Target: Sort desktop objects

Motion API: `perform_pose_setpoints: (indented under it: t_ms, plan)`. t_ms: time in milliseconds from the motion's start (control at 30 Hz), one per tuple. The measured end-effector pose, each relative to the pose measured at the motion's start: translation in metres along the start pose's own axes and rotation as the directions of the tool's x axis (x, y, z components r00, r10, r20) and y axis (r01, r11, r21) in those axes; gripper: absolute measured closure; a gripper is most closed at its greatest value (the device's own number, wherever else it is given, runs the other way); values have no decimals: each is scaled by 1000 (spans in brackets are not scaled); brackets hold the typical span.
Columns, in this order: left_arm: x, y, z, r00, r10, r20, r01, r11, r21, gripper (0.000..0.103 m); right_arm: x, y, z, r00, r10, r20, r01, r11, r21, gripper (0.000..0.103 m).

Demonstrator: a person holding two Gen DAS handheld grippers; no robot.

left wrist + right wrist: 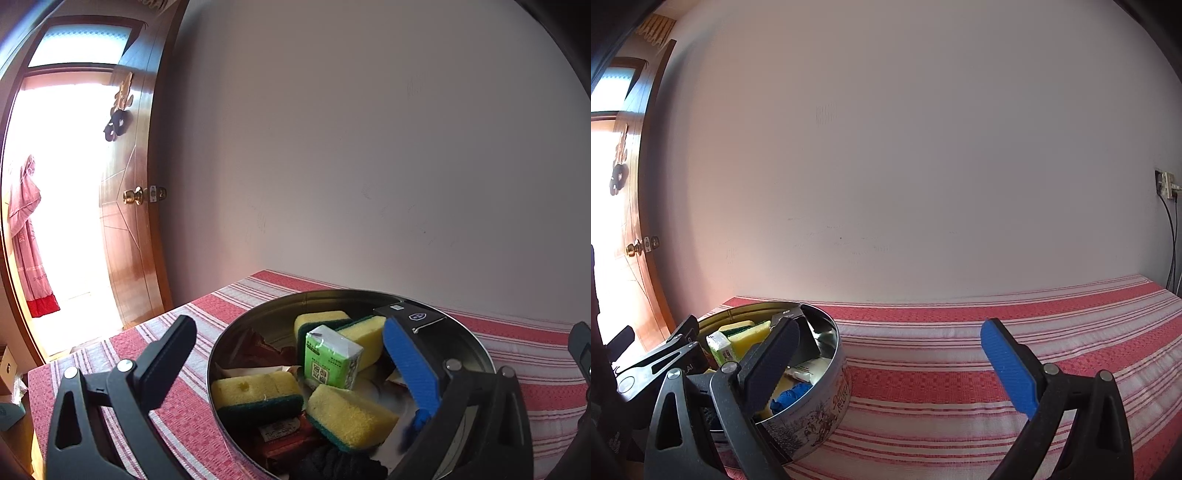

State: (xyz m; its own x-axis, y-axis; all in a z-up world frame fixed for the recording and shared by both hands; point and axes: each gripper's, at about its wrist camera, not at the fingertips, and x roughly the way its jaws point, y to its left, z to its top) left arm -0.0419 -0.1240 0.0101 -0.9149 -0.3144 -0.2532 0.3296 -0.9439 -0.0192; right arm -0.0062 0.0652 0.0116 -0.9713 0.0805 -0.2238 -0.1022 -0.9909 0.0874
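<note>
right gripper [890,363]: jaws wide, empty | left gripper [291,363]: spread across cookie tin [476,354] rim, lower frame | risk: finger catches rim, tin tips, sponges [351,413] spill

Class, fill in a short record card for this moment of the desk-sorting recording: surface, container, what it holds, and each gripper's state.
Surface: table under a red and white striped cloth
Container: round metal tin, lid off, at the table's left end
Contents: yellow sponges with green backing, a green tissue pack, red wrappers, a black box
Left gripper: open, over the tin, holding nothing
Right gripper: open wide, empty, to the right of the tin
Background: plain wall, open wooden door
</note>
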Motion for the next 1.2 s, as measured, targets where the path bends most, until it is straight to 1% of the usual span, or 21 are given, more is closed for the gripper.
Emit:
perform_pose_setpoints:
  t_ms: [200, 333, 467, 600, 867, 1200]
  plan:
    - [-2, -4, 0, 1000, 21, 17, -21, 999, 32, 1, -5, 5, -1, 1000, 4, 13, -4, 1000, -19, 2]
    - [-2, 0, 1, 1000, 14, 13, -14, 1000, 11, 1, -11, 10, -2, 1000, 5, 28, -4, 999, -37, 2]
    - [-3, 2, 2, 1000, 22, 21, -22, 1000, 1, 1, -15, 14, -3, 999, 12, 35, -10, 999, -51, 2]
    - [-6, 2, 2, 999, 6, 33, -6, 1000, -9, 0, -16, 14, -1, 999, 13, 37, -11, 998, -58, 2]
    - [-7, 6, 3, 997, -70, 30, 71, 996, -51, 0, -18, 12, 1, 999, 15, 36, -13, 998, -58, 2]
    - [-10, -1, 2, 998, -45, 45, 46, 999, -3, 0, -19, 12, 1, 999, 11, 30, -9, 998, -59, 2]
